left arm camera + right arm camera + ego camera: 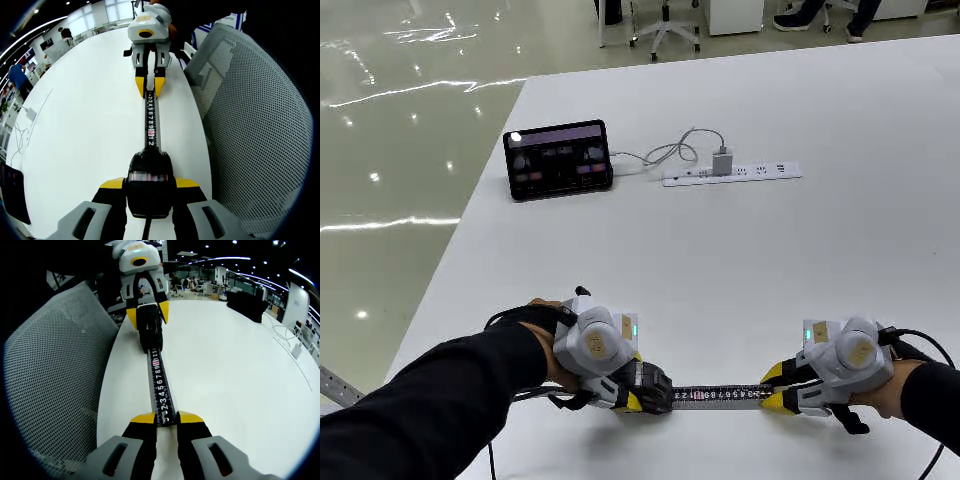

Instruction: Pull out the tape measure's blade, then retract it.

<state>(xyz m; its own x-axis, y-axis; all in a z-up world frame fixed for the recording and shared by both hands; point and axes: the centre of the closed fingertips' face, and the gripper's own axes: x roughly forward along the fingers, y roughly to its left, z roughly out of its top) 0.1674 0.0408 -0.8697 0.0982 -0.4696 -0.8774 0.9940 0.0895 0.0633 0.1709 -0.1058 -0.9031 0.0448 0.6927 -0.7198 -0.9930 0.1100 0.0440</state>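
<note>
tape measure (652, 388): at the near edge of the table (770, 250), blade (720, 396) out, spanning between your grippers | your left hand-held gripper (636, 384): clamped on the case | your right hand-held gripper (770, 388): pinched on the blade's tip | tablet (558, 158), power strip (732, 173): well beyond, mid-table

Tablet (558, 159) near power strip (732, 173) (charger (722, 161) plugged in) on white table (770, 250).

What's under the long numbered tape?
The white table is under the blade. Its tip is hidden between the right gripper's jaws, its other end inside the black case.
</note>
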